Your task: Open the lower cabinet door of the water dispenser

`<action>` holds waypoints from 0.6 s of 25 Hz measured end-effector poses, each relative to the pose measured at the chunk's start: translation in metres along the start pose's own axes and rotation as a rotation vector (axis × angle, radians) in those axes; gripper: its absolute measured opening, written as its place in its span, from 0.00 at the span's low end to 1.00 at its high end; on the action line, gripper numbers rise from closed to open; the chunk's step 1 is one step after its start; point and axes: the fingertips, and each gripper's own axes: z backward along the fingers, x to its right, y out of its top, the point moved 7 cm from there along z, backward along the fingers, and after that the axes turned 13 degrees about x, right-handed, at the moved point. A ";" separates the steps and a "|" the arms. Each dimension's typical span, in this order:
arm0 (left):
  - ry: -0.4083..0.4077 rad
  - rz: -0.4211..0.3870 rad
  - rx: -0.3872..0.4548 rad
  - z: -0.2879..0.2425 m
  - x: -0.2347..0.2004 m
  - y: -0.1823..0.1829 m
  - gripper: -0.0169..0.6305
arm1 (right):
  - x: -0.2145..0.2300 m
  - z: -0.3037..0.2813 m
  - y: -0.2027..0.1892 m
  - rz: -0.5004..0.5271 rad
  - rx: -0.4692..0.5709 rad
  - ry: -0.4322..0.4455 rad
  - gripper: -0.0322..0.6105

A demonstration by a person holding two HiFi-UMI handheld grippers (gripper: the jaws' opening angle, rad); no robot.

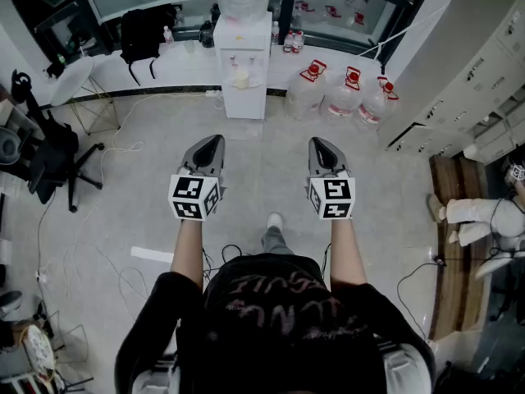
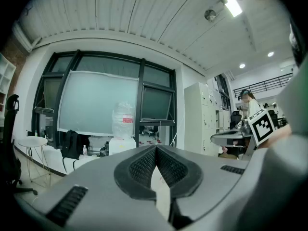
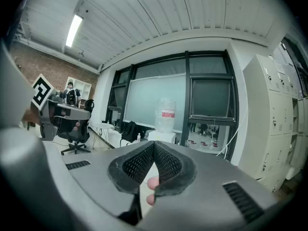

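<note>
A white water dispenser point(image 1: 244, 64) with a big clear bottle on top stands against the far wall. Its lower cabinet door point(image 1: 245, 98) is closed. The dispenser point(image 2: 121, 138) shows small and far off in the left gripper view, and it point(image 3: 164, 129) is equally distant in the right gripper view. My left gripper point(image 1: 215, 139) and right gripper point(image 1: 316, 141) are held side by side over the bare floor, well short of the dispenser. Both point toward it, roughly level. The jaws of each are shut with their tips together and nothing between them.
Three large water jugs point(image 1: 345, 93) stand on the floor right of the dispenser. A black office chair point(image 1: 49, 158) and loose cables are at the left. White lockers point(image 1: 476, 72) line the right side. A black backpack point(image 1: 148, 27) rests on the ledge left of the dispenser.
</note>
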 end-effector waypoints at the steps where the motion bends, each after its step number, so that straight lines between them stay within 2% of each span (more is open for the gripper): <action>1: -0.002 0.000 -0.002 0.000 0.000 -0.001 0.05 | 0.000 0.000 -0.001 0.000 -0.002 -0.004 0.07; 15: -0.003 0.011 -0.037 -0.009 0.003 -0.015 0.05 | 0.009 -0.003 -0.015 -0.016 -0.013 -0.014 0.07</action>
